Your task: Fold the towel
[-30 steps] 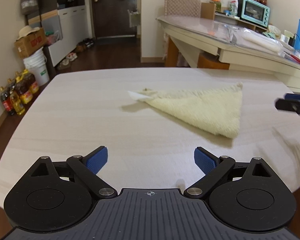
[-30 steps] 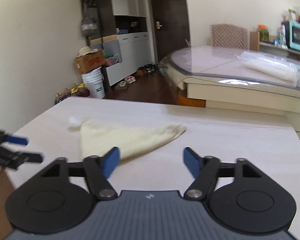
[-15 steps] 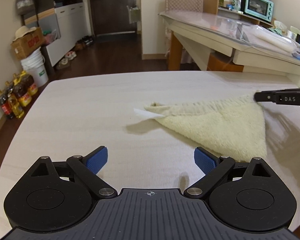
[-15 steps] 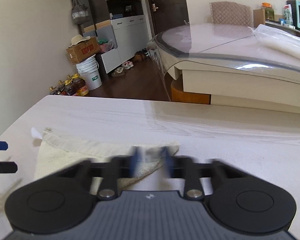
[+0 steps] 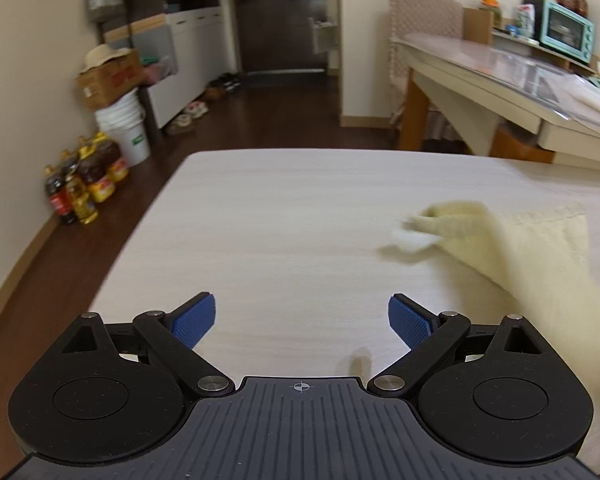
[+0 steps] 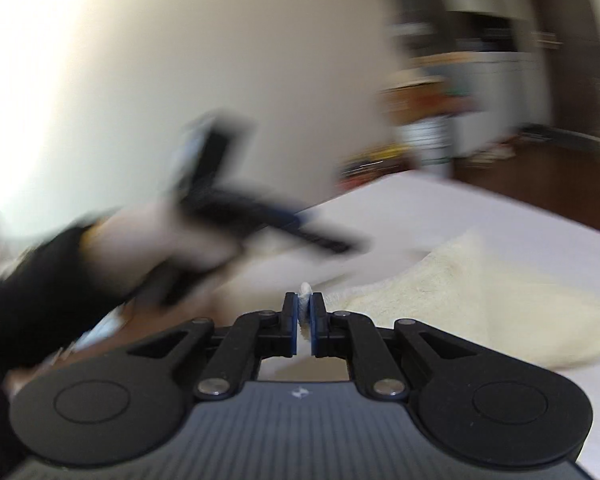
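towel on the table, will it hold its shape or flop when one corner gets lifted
Likely floppy: the towel already drapes and sags where the right claw, shut on a corner, pulls it. Probably light, since a small pinch of fabric raises it. Its fluffy pile should grip the pads, so slipping seems unlikely.

A: Left wrist view? Even, soft indoor light; fisheye bending at edges; towel (image 5: 540, 264) motion-blurred, faint shadow on surface (image 5: 300, 208).

B: Right wrist view: heavy motion blur throughout; wall (image 6: 100, 60) blown out white at left; only right claw (image 6: 304, 320) sharp.
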{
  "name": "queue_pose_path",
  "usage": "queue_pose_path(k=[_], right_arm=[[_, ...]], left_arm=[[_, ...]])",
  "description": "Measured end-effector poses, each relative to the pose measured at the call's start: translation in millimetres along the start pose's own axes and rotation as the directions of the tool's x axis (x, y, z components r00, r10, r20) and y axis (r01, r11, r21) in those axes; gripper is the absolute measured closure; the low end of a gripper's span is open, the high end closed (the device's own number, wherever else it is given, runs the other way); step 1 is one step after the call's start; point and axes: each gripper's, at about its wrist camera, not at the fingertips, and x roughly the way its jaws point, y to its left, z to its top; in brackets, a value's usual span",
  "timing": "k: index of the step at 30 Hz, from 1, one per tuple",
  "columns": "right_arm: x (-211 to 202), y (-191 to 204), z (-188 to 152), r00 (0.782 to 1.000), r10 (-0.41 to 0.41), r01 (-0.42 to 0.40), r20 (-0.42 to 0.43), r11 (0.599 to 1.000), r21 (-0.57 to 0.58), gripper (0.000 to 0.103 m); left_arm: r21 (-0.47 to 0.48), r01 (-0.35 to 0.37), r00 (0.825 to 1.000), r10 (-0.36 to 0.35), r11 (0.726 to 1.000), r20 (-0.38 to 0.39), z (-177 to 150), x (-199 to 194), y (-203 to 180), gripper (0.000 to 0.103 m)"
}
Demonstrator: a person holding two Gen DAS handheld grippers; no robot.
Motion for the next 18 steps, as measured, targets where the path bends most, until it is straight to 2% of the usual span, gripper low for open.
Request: queue_pose_path(k=[1, 2, 6, 8, 11, 14, 16, 18], right_arm=[[4, 5, -2, 1.000, 0.007, -0.007, -0.006, 1.000, -0.017, 0.072], [3, 3, -2, 1.000, -0.008, 0.008, 0.001, 1.000, -0.013, 0.064], [-10, -25, -1, 0.986, -0.161, 0.160, 0.042, 0.986, 0.036, 0.064], [-19, -48, -2, 0.956, -0.292, 0.289, 0.038, 0.956, 0.056, 0.063], [-28, -77, -4, 0.910, -0.414, 0.411, 0.022, 0.908, 0.084, 0.063], [-33, -94, -4, 0.881, -0.473, 0.469, 0.015, 0.877, 0.101, 0.063], [-34, -102, -4, 0.873, -0.487, 0.483, 0.013, 0.869, 0.108, 0.063], [-32, -106, -5, 0.870, -0.494, 0.489, 0.012, 0.864, 0.118, 0.063]], left_arm=[[-0.001, -0.002, 1.000, 0.002, 1.000, -0.001, -2, -2, 5, 0.006], [0.001, 0.000, 1.000, 0.000, 1.000, -0.003, -3, -3, 7, 0.006], [0.039, 0.057, 0.998, -0.058, 0.998, 0.014, 3, -1, 2, 0.006], [0.075, 0.103, 0.994, -0.106, 0.992, 0.028, 10, 3, -5, 0.007], [0.138, 0.183, 0.981, -0.190, 0.973, 0.039, 23, 13, -19, 0.007], [0.195, 0.213, 0.975, -0.222, 0.958, 0.025, 32, 23, -35, 0.007], [0.230, 0.227, 0.971, -0.237, 0.946, 0.014, 36, 30, -45, 0.008], [0.266, 0.242, 0.968, -0.251, 0.933, 0.002, 40, 36, -54, 0.017]])
